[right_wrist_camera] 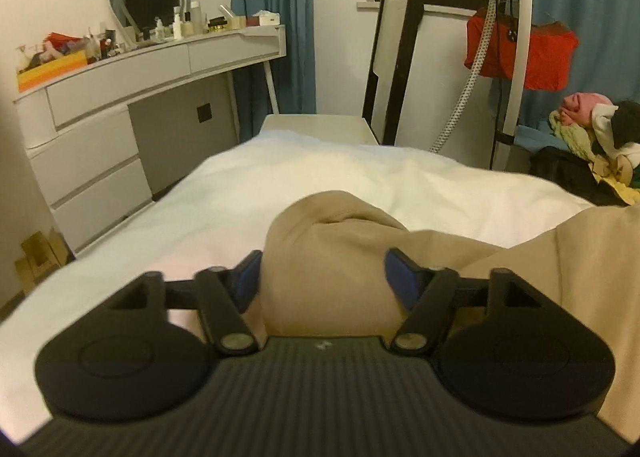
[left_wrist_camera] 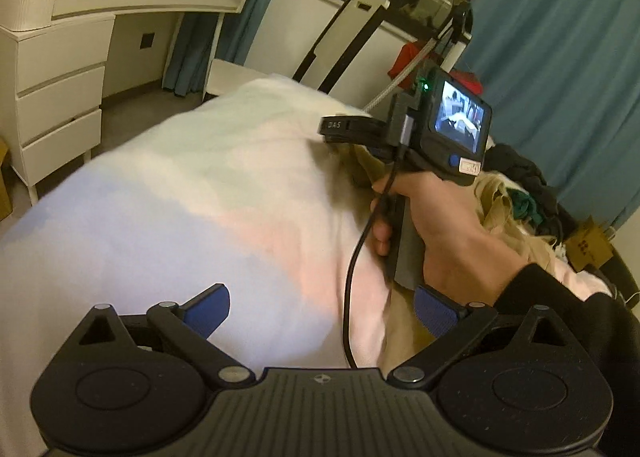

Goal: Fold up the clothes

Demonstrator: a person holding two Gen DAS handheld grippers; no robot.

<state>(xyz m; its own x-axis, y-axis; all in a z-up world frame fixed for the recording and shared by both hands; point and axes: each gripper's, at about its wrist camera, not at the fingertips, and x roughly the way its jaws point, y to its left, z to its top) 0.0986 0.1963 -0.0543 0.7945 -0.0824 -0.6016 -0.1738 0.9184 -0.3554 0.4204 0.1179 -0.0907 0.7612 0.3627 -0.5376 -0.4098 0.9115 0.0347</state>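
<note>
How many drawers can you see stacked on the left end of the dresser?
3, stacked: top drawer, middle drawer, bottom drawer. The right wrist view shows wider drawers under the top; others may be hidden.

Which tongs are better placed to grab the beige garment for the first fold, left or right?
Right. The right tongs are open with a bunched fold of the beige garment already between their pads. The left tongs are open over the bare white bedcover, off to the side of the garment.

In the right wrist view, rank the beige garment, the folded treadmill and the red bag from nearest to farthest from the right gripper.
1. Beige garment, between the fingers of the right gripper.
2. Folded treadmill, beyond the bed.
3. Red bag, upper right, about level with the treadmill; too close to call.
</note>
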